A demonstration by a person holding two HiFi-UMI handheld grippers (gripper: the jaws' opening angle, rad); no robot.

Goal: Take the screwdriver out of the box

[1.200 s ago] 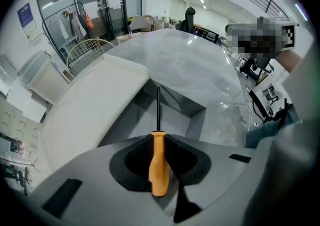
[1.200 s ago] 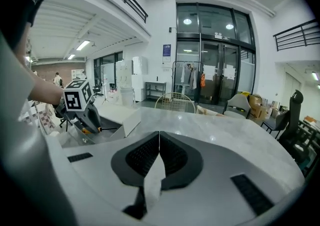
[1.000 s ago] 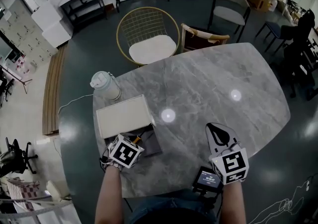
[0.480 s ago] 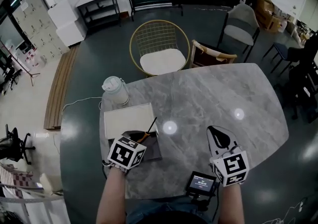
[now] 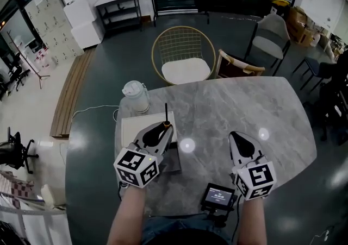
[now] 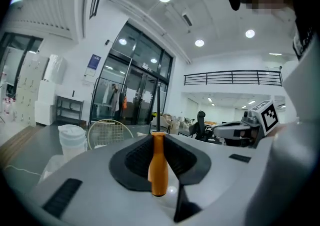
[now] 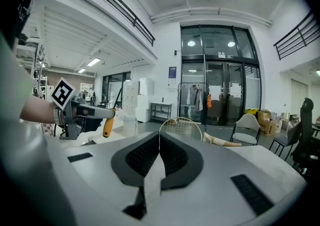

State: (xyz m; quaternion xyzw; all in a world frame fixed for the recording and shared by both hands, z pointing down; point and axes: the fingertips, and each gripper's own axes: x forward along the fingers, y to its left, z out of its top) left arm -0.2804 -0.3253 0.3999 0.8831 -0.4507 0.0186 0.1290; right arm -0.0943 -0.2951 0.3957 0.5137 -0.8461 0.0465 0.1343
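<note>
Orange-handled screwdriver (image 6: 159, 167) is pinched by the left gripper (image 5: 160, 130) over the box (image 5: 130, 130), so a drop is risked if jolted, while the right gripper (image 7: 159, 146) is pressed together.

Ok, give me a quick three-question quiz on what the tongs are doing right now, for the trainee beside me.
1. True or false: the left tongs grip the screwdriver by its orange handle.
2. The right tongs are: A) shut and empty; B) clamped on a cup; C) open around a cable.
3. Fill in: in the left gripper view, the screwdriver's shaft points ___.
Key: 1 true; 2 A; 3 up.
</note>
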